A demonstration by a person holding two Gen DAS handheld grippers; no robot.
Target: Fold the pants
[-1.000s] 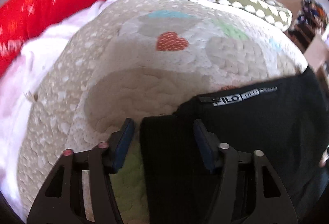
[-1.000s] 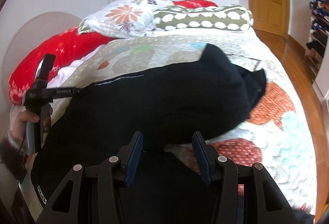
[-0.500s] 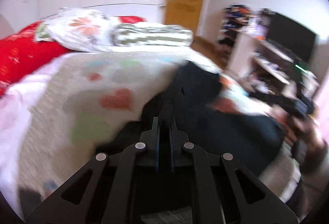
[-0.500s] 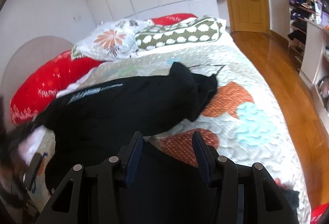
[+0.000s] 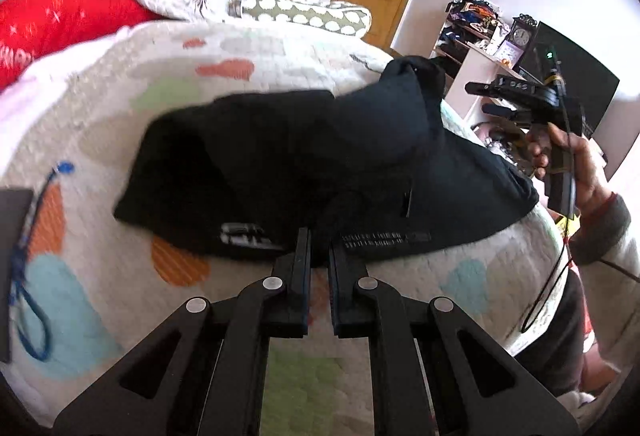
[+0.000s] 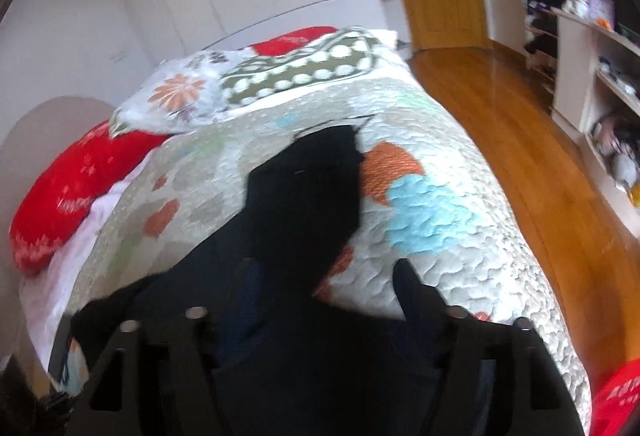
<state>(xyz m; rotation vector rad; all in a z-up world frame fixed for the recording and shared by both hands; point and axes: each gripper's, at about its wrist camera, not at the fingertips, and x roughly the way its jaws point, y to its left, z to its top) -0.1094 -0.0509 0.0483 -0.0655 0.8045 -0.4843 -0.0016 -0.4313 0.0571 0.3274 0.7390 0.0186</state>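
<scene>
The black pants (image 5: 304, 156) lie bunched on the quilted bed (image 5: 120, 84). The left gripper (image 5: 319, 248) has its fingers nearly closed, pinching the near edge with the white print, likely to drag it over. The right gripper (image 6: 328, 276) hangs spread wide, holding nothing, above the fabric.

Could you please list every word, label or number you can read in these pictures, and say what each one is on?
"DAS": my best reading of the small label on the right gripper, uncertain.
White print on the black pants, beside the left gripper: blurred, unreadable.
White lettering on the red pillow: cut off, blurred, unreadable.
Clock face numbers on the shelf: too small.
White marks on the red item at the right wrist view's corner: unreadable.
</scene>
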